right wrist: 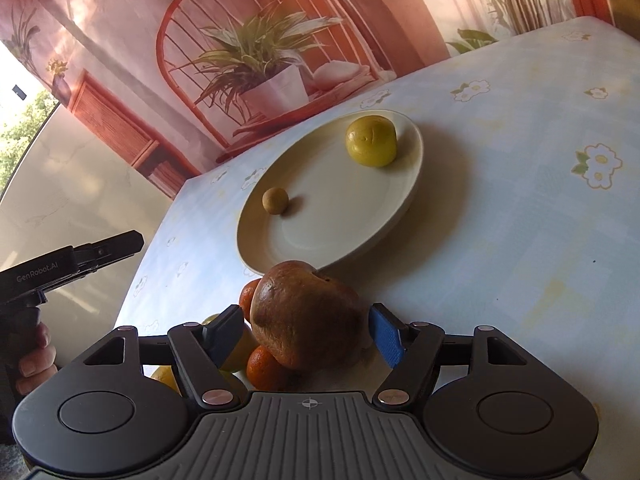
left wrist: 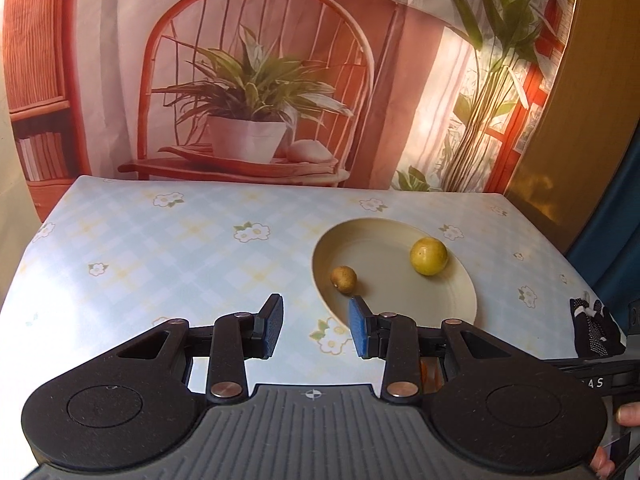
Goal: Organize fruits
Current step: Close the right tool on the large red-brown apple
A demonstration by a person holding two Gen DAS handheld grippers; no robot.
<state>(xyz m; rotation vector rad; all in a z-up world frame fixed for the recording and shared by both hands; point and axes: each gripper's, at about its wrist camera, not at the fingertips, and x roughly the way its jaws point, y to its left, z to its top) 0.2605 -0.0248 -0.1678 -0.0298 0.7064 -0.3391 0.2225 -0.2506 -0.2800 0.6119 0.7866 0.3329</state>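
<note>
1. Below the right gripper point(right wrist: 306, 334) we see a heap of fruit, mostly hidden by its body: two orange fruits point(right wrist: 264, 366), yellow pieces at the left, and a pale surface under them that we cannot identify.
2. In the left wrist view only an orange sliver shows behind the right-hand finger point(left wrist: 362, 332) of the left gripper point(left wrist: 316, 326), and a gloved hand point(left wrist: 596, 328) is cut off at the edge.
3. The left gripper's side, seen from the right wrist, reads "GenRobot.AI"; "A S" is all we can read beside the gloved hand.
4. The cream plate point(left wrist: 460, 308) on the flowered tablecloth point(left wrist: 160, 260) holds a large yellow fruit point(left wrist: 428, 256) and a small brownish fruit point(left wrist: 343, 279), well apart.
5. The left tongs stand narrow and empty above the cloth.
6. A brown pear-like fruit point(right wrist: 300, 316) sits between the right tongs; the left pad point(right wrist: 224, 338) is against it, the right pad point(right wrist: 386, 336) shows a gap, so it is not pinched.
</note>
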